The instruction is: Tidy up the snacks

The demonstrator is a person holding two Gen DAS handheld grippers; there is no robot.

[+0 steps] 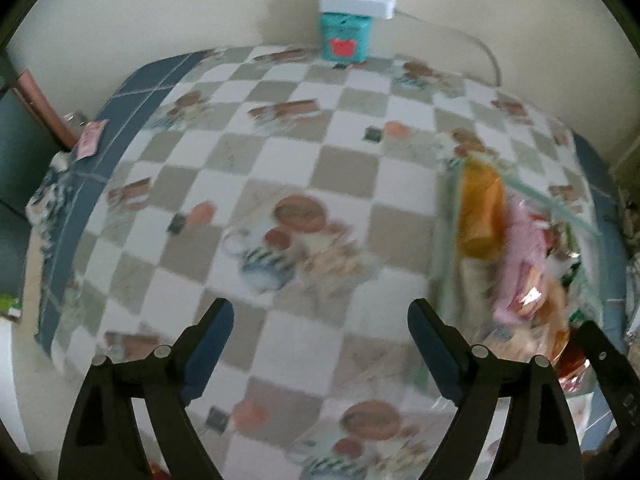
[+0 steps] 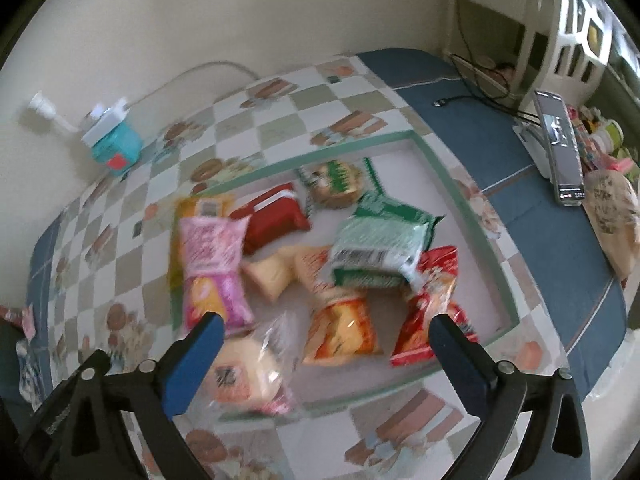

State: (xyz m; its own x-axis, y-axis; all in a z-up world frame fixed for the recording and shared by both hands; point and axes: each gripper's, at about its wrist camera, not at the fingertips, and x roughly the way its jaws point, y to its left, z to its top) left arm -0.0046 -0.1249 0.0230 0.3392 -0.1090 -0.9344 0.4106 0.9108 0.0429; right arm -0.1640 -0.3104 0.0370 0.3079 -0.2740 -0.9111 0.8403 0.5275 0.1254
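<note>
Left gripper point(image 1: 320, 324): jaws wide apart, empty, over the checkered-cloth bench point(image 1: 280, 160).
Right gripper point(image 2: 326, 332): jaws wide apart, empty, above the green-rimmed white tray point(image 2: 472, 216) of snack packets.

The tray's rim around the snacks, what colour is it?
Pale green; the tray shows best in the right wrist view.

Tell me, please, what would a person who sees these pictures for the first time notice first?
The eye goes first to the pile of bright snack packets in the green-rimmed tray in the middle of the checkered tablecloth: a pink packet at the left, a green packet lying on others, a red packet at the right. Next comes the small teal box against the far wall, with a white power strip on top.
</note>
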